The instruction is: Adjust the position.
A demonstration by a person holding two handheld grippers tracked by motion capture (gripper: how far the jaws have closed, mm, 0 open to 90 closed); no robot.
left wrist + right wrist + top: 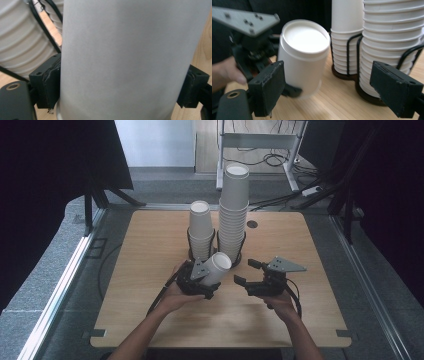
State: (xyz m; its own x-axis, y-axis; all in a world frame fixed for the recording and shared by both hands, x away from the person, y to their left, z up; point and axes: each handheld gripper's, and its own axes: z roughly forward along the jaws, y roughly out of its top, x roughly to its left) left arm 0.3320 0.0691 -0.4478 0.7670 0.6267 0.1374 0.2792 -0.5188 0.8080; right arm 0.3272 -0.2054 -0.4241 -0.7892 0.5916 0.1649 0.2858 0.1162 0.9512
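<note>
Grey carpet and a metal desk frame lie behind a square wooden table [150, 320], where two stacks of white paper cups stand upside down in black wire holders. From the left: the shorter stack [201, 227], then the taller stack [233, 210] just beside it; the cups in each are too many and too tightly nested to count. One loose paper cup [216, 267] is held in front of the stacks, tilted, its closed base toward the taller stack, by the left gripper [200, 282], whose pads [51, 82] press both sides of the cup wall. Right of it, the right gripper [249, 272] stands with jaws wide apart and nothing between them, a little apart from the cup; its jaws have just been opening. One cup in hand, two stacks, two holders, two grippers. The step appears to be carrying a single cup, either to or from a stack. Next, the cup would need to be turned base-up and lined up squarely over a stack's top
</note>
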